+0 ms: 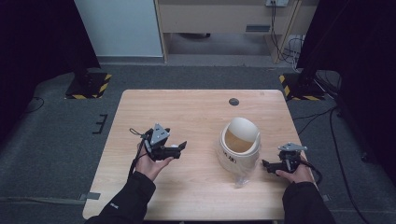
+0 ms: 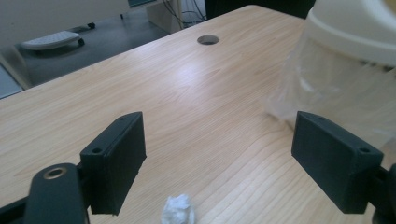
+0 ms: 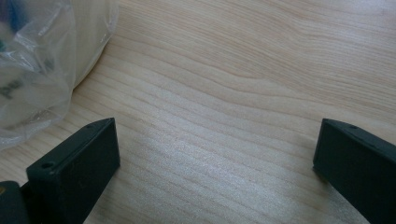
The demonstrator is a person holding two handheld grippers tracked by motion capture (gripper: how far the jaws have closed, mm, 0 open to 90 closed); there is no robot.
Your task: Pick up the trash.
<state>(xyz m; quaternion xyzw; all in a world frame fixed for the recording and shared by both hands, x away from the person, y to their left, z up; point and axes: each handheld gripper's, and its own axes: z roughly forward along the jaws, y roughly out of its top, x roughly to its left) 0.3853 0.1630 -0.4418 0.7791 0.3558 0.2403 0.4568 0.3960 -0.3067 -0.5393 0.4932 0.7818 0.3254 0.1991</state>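
A small cream bin with a swing lid stands right of the table's middle, and a clear plastic liner hangs out at its front. My left gripper is left of the bin, open wide in the left gripper view. A crumpled white paper ball lies on the wood low between its jaws, untouched. The bin and liner sit just past the right jaw. My right gripper is right of the bin, open over bare wood, with the liner at its left.
The light wooden table has a round cable hole near its far edge. Black stands with striped bases flank the table on the grey floor. Cables run along the floor at the right.
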